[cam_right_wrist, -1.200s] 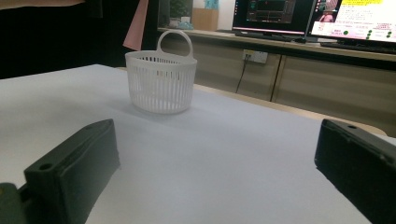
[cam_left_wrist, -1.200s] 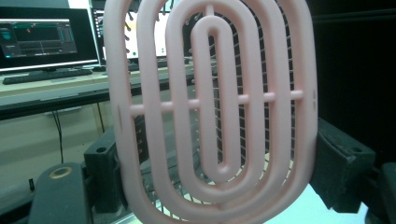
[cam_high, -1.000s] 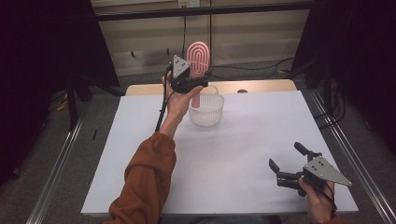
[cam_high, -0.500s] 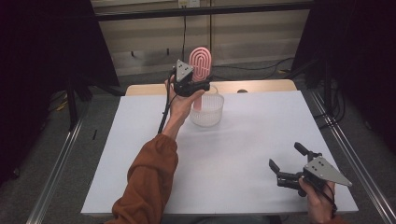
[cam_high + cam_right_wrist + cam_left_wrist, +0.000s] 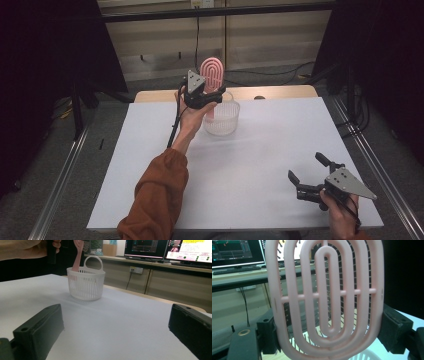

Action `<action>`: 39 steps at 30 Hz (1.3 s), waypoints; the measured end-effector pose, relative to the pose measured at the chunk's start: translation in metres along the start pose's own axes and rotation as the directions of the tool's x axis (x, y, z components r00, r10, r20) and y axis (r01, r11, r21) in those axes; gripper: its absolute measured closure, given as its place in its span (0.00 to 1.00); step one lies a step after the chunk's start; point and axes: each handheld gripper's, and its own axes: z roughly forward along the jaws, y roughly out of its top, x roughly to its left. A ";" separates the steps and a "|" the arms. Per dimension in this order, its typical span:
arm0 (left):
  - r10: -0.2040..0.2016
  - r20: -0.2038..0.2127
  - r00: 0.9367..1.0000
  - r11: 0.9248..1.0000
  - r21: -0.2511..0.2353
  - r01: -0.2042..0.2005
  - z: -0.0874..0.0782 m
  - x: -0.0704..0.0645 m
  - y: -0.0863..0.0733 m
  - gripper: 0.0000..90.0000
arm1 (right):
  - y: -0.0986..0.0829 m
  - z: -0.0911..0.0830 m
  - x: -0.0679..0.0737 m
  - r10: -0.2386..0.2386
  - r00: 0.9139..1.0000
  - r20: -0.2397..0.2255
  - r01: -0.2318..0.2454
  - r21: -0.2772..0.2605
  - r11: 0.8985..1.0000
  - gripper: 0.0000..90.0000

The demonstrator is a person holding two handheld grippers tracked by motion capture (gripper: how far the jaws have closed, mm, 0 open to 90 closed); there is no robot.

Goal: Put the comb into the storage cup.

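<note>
Pink hairbrush (image 5: 213, 75): oval, slotted head of concentric ribs, held upright at the far middle of the white table (image 5: 260, 165), head raised above the white basket (image 5: 221, 117), handle running down into the basket. Clamped by the left gripper (image 5: 207, 96), jaws closed on both edges of the brush just below the head; in the left gripper view, head (image 5: 325, 297) seen close between the two black jaws, bristle pins visible through the slots, basket rim below. White basket: round, slatted plastic, arched carrying handle, standing upright on the table near its far edge; in the right gripper view (image 5: 86, 285) seen with the pink handle entering at its left side. Left hand (image 5: 192, 112) and orange sleeve (image 5: 157, 192) reaching forward from the near edge toward the basket. Right gripper (image 5: 310, 177): resting low near the near right corner of the table, well apart from basket and brush, jaws spread wide, nothing between them; grey three-cornered plate on top. Background: monitors (image 5: 146, 247) on a desk beyond the table.
</note>
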 end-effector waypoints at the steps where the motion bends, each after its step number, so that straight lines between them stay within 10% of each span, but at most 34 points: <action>1: -0.010 0.011 1.000 1.000 0.005 0.010 0.000 0.001 -0.002 0.22 | 0.000 0.000 0.000 0.000 1.000 -0.003 0.000 0.000 1.000 0.00; 39: -0.035 0.045 0.998 0.995 0.099 0.031 -0.005 -0.006 -0.032 0.21 | 0.000 0.001 0.000 -0.002 1.000 -0.008 0.002 0.003 1.000 0.00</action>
